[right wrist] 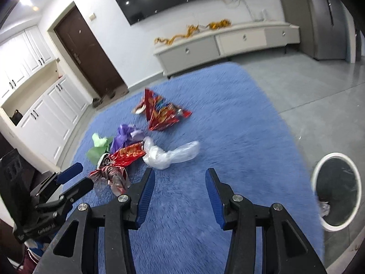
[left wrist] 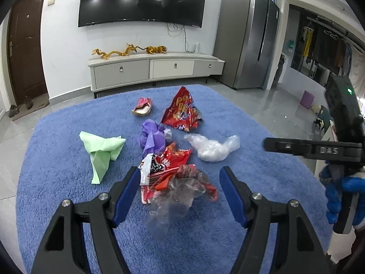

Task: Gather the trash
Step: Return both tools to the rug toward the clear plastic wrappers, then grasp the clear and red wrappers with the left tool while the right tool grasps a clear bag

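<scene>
Several pieces of trash lie on a blue rug (left wrist: 57, 159). My left gripper (left wrist: 180, 171) is open, its jaws either side of a crumpled red and clear wrapper (left wrist: 180, 182). Beyond it lie a red snack wrapper (left wrist: 168, 157), a purple bag (left wrist: 151, 137), a green bag (left wrist: 102, 150), a clear plastic bag (left wrist: 212, 148), a red chip bag (left wrist: 182, 109) and a pink scrap (left wrist: 142, 107). My right gripper (right wrist: 180, 173) is open and empty above bare rug, with the clear bag (right wrist: 168, 155) just beyond its left fingertip. The left gripper shows at the left of the right wrist view (right wrist: 77, 175).
A white-rimmed bin (right wrist: 319, 171) with a black liner stands on the grey floor right of the rug (right wrist: 228, 114). A TV cabinet (left wrist: 155, 70) and a fridge (left wrist: 246, 38) stand by the far wall. The right gripper's body (left wrist: 319, 150) shows at the right of the left wrist view.
</scene>
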Demonstrator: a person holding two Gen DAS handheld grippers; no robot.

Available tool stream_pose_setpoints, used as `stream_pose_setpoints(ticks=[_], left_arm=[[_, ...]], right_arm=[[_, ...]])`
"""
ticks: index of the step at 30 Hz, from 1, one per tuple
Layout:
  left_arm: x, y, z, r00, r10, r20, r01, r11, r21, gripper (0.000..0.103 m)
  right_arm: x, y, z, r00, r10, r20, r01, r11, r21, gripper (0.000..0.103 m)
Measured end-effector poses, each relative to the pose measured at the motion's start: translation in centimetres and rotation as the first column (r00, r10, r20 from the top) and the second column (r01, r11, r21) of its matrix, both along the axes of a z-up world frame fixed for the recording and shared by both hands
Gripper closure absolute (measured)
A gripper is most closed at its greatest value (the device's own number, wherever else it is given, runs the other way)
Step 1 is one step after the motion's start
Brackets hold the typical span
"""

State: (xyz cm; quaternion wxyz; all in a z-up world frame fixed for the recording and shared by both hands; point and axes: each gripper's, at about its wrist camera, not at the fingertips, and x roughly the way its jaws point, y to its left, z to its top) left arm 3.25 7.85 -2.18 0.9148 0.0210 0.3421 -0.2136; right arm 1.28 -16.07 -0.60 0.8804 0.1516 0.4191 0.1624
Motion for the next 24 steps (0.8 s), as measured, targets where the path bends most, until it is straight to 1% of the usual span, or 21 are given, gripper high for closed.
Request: stream_pose_setpoints(ticks=[2, 4, 8, 10, 12, 14, 16, 17, 18, 19, 24], left_arm=[[0.6, 0.1, -0.6, 1.0, -0.008, -0.013, 0.008, 1.0, 0.003, 0.034], [1.1, 0.2, -1.3, 0.999, -0.018, -0.031, 0.018, 1.0, 0.003, 0.04], [1.5, 0.3, -2.2, 0.998, -0.025, -0.05, 0.024, 1.0, -0.007, 0.046], [1.6, 0.5, -2.5, 0.998, -0.032, -0.062, 0.031, 0.999, -0.018, 0.051], [1.6, 0.5, -2.8, 0.996, -0.04, -0.073, 0.039, 0.999, -0.024, 0.054], [1.5, 0.4, -3.1, 0.995, -0.051, -0.08, 0.05, 0.999, -0.02, 0.059], [1.4, 0.3, -3.3, 0.995, -0.056, -0.084, 0.054, 0.998, -0.017, 0.072], [1.4, 0.3, -3.3, 0.995, -0.058, -0.086, 0.056, 0.998, -0.021, 0.076], [1.3, 0.3, -3.2, 0.995, -0.06, -0.085, 0.057, 0.998, -0.031, 0.082], [1.2, 0.4, -3.1, 0.995, -0.06, -0.083, 0.057, 0.998, -0.037, 0.085], [-0.1, 0.9, -1.3, 0.997, -0.062, -0.049, 0.059, 0.996, -0.061, 0.088]], right_arm=[[0.9, 1.2, -0.3, 1.0, 0.025, -0.013, -0.025, 1.0, -0.014, 0.059], [1.5, 2.7, -0.2, 0.998, 0.065, 0.003, -0.065, 0.997, -0.05, 0.059], [2.8, 5.7, 0.2, 0.987, 0.156, 0.039, -0.15, 0.979, -0.139, 0.058], [3.6, 6.8, -0.3, 0.981, 0.191, 0.038, -0.182, 0.968, -0.174, 0.058], [4.3, 7.6, -0.9, 0.978, 0.208, 0.028, -0.198, 0.959, -0.201, 0.058], [4.8, 8.1, -1.6, 0.977, 0.213, 0.016, -0.204, 0.952, -0.227, 0.058], [5.3, 8.2, -2.2, 0.976, 0.219, 0.0, -0.212, 0.948, -0.238, 0.058], [5.4, 8.2, -2.5, 0.975, 0.221, -0.006, -0.215, 0.945, -0.246, 0.064], [5.4, 8.2, -2.7, 0.974, 0.226, -0.014, -0.222, 0.942, -0.251, 0.069], [5.4, 8.1, -2.9, 0.973, 0.228, -0.018, -0.226, 0.942, -0.25, 0.071], [3.7, 6.8, -1.7, 0.974, 0.224, 0.023, -0.215, 0.954, -0.211, 0.075]])
